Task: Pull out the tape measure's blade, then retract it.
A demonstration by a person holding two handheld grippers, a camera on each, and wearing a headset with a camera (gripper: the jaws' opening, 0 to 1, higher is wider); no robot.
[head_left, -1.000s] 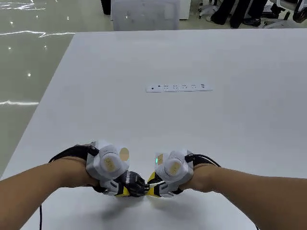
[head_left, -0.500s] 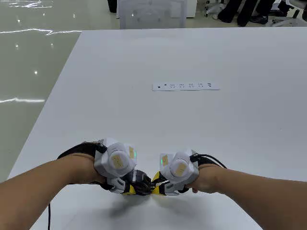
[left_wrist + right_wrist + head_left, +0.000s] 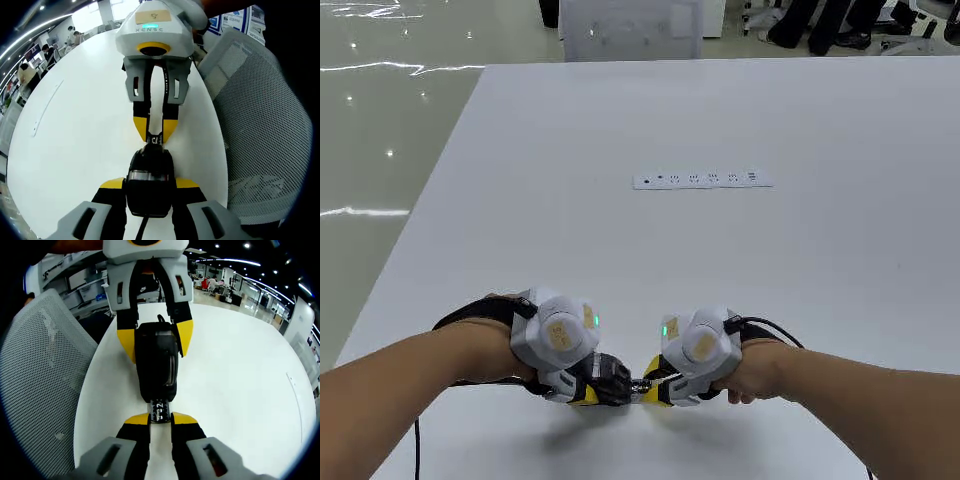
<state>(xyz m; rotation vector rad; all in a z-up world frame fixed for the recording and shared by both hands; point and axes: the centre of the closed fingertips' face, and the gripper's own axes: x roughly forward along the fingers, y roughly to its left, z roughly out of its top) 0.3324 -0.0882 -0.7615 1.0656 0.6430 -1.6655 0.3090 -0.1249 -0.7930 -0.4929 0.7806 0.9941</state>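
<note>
- White laminate, plain and matte, covers the bench (image 3: 720, 280), which runs well away from me to its far edge.
- My left gripper (image 3: 592, 388) and my right gripper (image 3: 656, 390) meet nose to nose close to the bench's near edge, toward its left side.
- My left gripper (image 3: 150, 184) has its yellow-tipped jaws closed part-way against the two flanks of the black tape measure (image 3: 150, 175), gripping the case firmly.
- From the right gripper view, that tape measure (image 3: 156, 365) sits upright on edge between the left gripper's (image 3: 156, 340) jaws, its mouth facing my right gripper.
- My right gripper (image 3: 160, 418) is closed almost fully, pinching the tip of the blade (image 3: 159, 410); a short stretch of it, printed with a "2", shows between the case and my jaws.
- In the left gripper view the right gripper (image 3: 155, 131) has its yellow tips pressed together at the case's mouth.
- A white power strip (image 3: 700, 181) lies flat near the bench's middle, well apart from both grippers, its long side parallel to the near edge.
- Left of the bench is a glossy pale floor (image 3: 380, 120) with light reflections streaking across it.
- A grey mesh chair back (image 3: 260, 125) stands just beside the bench's near edge; it also shows in the right gripper view (image 3: 45, 370).
- Beyond the far end, the room is an open hall with ceiling spotlights (image 3: 246, 246) and other workbenches, too small to make out.
</note>
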